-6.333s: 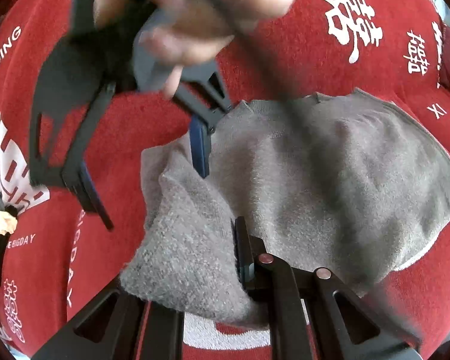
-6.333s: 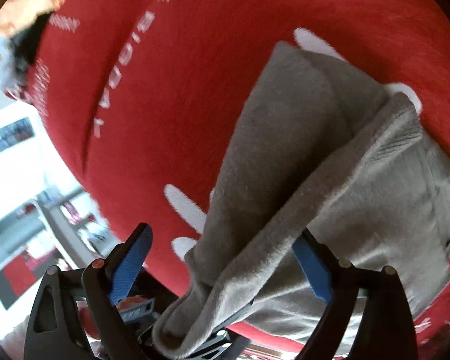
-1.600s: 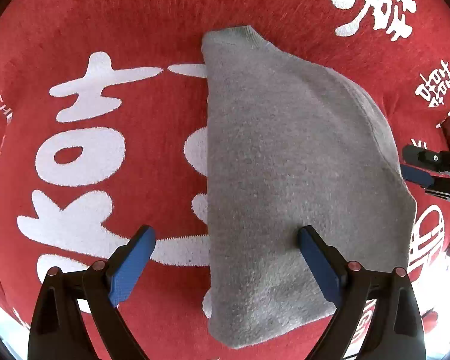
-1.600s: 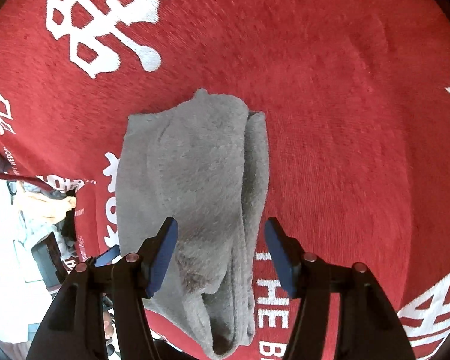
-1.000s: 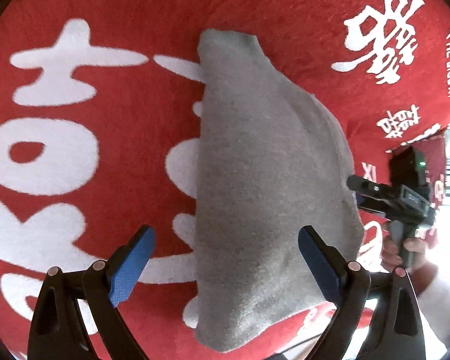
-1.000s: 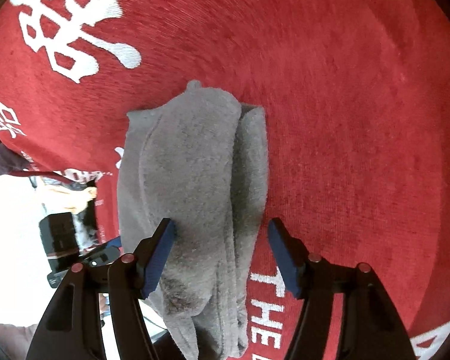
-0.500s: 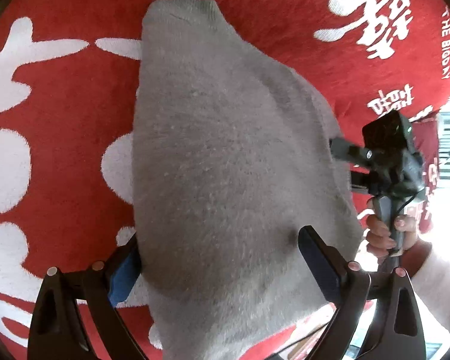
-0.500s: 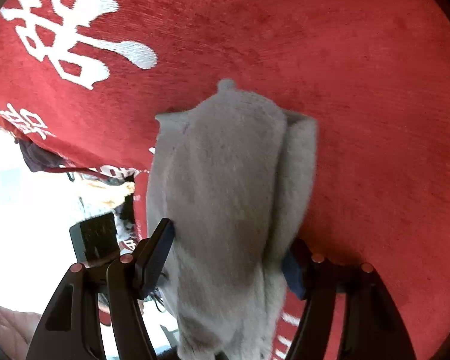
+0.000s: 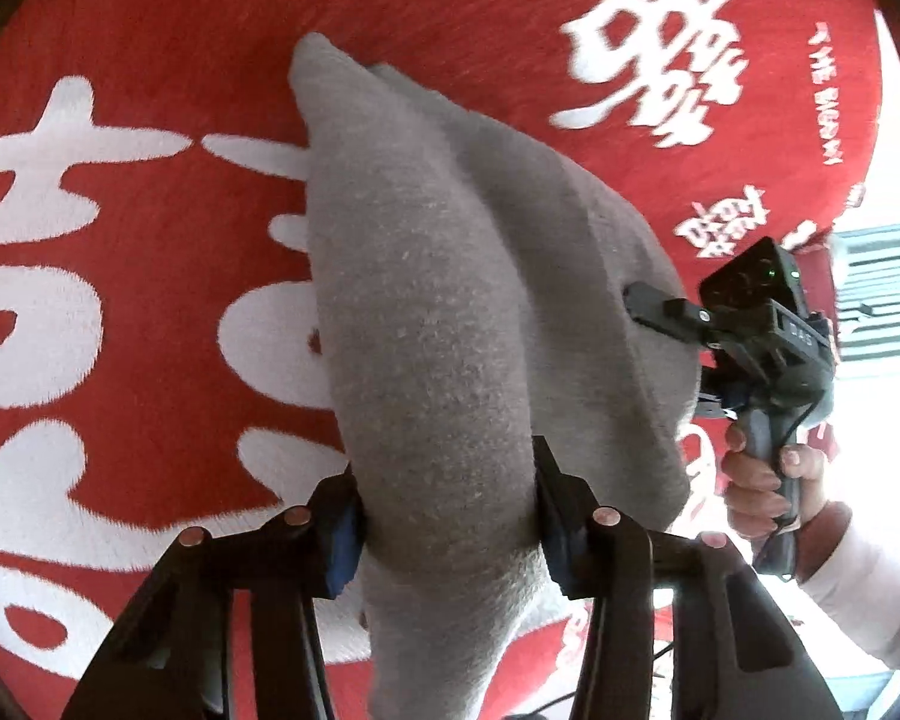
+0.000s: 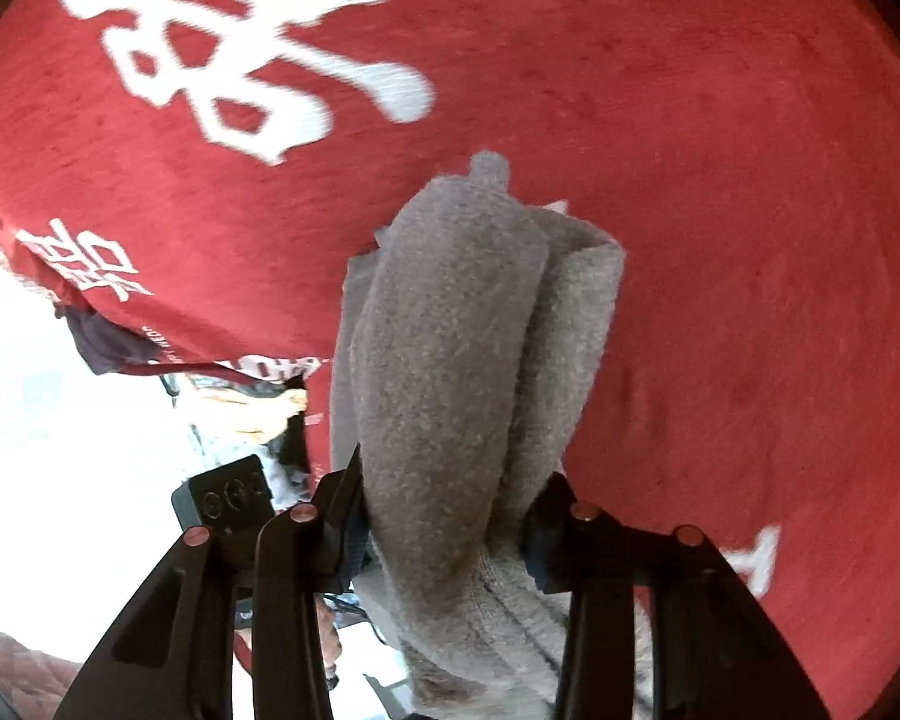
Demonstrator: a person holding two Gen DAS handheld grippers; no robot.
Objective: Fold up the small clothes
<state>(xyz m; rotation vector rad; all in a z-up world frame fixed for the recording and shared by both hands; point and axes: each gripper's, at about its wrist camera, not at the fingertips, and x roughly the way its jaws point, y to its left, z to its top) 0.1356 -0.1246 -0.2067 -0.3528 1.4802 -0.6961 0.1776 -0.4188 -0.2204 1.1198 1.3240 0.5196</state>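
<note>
A folded grey fleece garment (image 9: 438,312) lies on a red cloth with white characters (image 9: 120,312). My left gripper (image 9: 447,516) is shut on the garment's near end, which bunches between the blue pads. My right gripper (image 10: 444,516) is shut on the same garment (image 10: 450,348) at its opposite end, where the folded layers bulge up between the jaws. In the left wrist view the right gripper (image 9: 648,306) shows at the garment's right edge, held by a hand (image 9: 768,474).
The red cloth's edge (image 10: 150,354) drops off at the left of the right wrist view, with dark and yellow items (image 10: 270,402) below it. A window with blinds (image 9: 882,294) is at the far right of the left wrist view.
Both grippers came down over the garment's ends and closed on it. The garment now bunches into a ridge between the jaws and looks lifted.
</note>
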